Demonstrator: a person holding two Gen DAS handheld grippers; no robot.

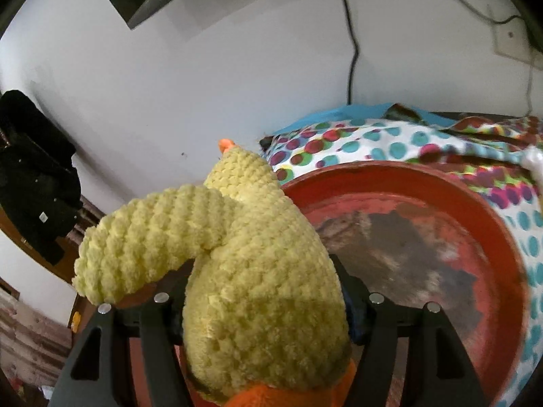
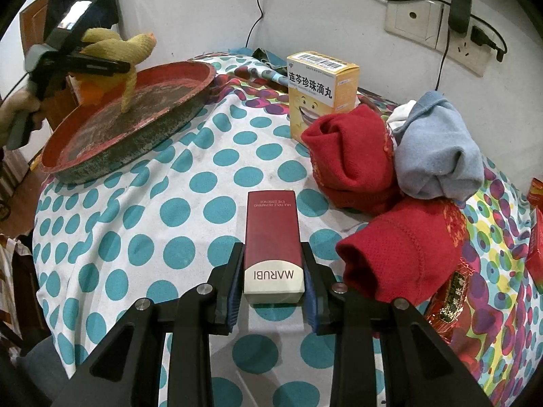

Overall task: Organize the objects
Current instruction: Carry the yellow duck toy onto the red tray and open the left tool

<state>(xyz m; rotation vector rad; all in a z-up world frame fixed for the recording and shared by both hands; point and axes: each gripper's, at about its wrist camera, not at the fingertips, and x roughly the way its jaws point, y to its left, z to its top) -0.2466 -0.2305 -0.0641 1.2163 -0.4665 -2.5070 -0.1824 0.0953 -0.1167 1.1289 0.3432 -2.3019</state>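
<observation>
My left gripper (image 1: pixel 261 291) is shut on a yellow crocheted duck toy (image 1: pixel 258 271) with orange feet and beak, held over the near rim of a worn red round tray (image 1: pixel 441 237). In the right wrist view the left gripper (image 2: pixel 101 64) holds the duck (image 2: pixel 118 47) above the tray's (image 2: pixel 163 115) far left side. My right gripper (image 2: pixel 273 264) is shut on a dark red MARUBI box (image 2: pixel 271 234), held low over the polka-dot cloth (image 2: pixel 152 210). A yellow medicine box (image 2: pixel 322 88) stands at the back.
Two rolled red socks (image 2: pixel 353 159) (image 2: pixel 397 247) and a blue-grey sock roll (image 2: pixel 437 156) lie at the right. Red packets (image 2: pixel 451 298) sit at the right edge. A wall with sockets (image 2: pixel 417 17) and cables is behind. The table drops off at the left.
</observation>
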